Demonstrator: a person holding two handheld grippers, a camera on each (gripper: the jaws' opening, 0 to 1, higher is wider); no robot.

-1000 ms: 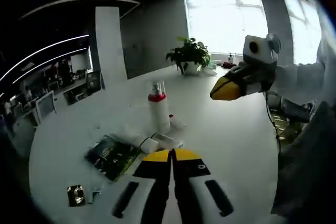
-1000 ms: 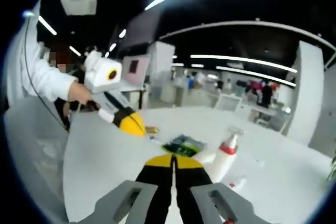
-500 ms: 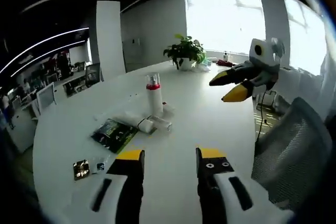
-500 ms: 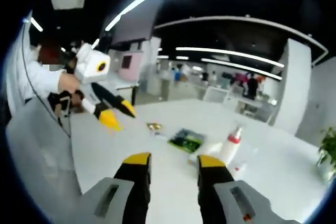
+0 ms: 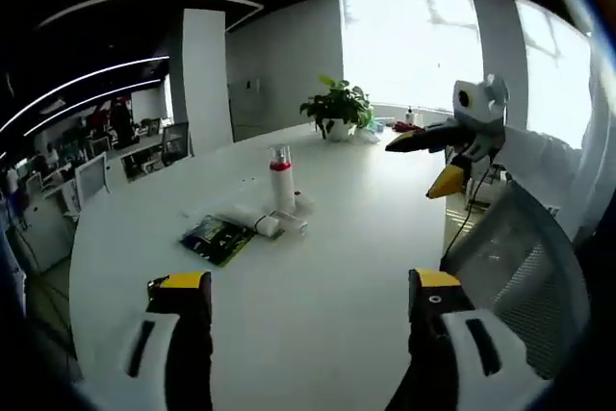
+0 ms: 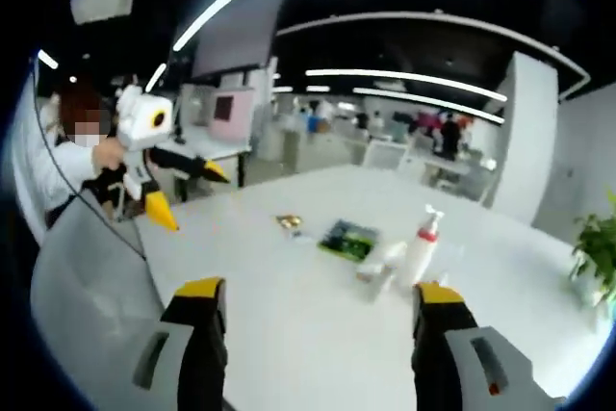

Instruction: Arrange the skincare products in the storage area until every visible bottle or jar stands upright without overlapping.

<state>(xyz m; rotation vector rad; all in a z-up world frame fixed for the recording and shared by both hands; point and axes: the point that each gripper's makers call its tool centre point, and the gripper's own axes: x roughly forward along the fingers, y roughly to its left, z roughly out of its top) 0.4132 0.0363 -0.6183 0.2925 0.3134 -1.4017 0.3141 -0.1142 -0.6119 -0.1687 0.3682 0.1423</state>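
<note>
Left gripper view: left gripper (image 5: 313, 295) spread wide above table (image 5: 318, 267), pump bottle (image 5: 281, 178) upright mid-table beside lying tube (image 5: 252, 222) and green packet (image 5: 217, 238); right gripper (image 6: 322, 307) spread, empty.

The left gripper view looks from above the near edge of the white worktop (image 5: 318, 267) toward bright windows and a potted plant (image 5: 337, 108) at the far end, with the right claw (image 5: 438, 161) entering at its right. The right gripper view looks across the same worktop (image 6: 308, 305) from the opposite side toward a dim office, the left claw (image 6: 188, 194) at its left. Both views stand well back and share the pump bottle (image 5: 281, 180) (image 6: 421, 245) and the dark green packet (image 5: 218, 238) (image 6: 348, 240).
</note>
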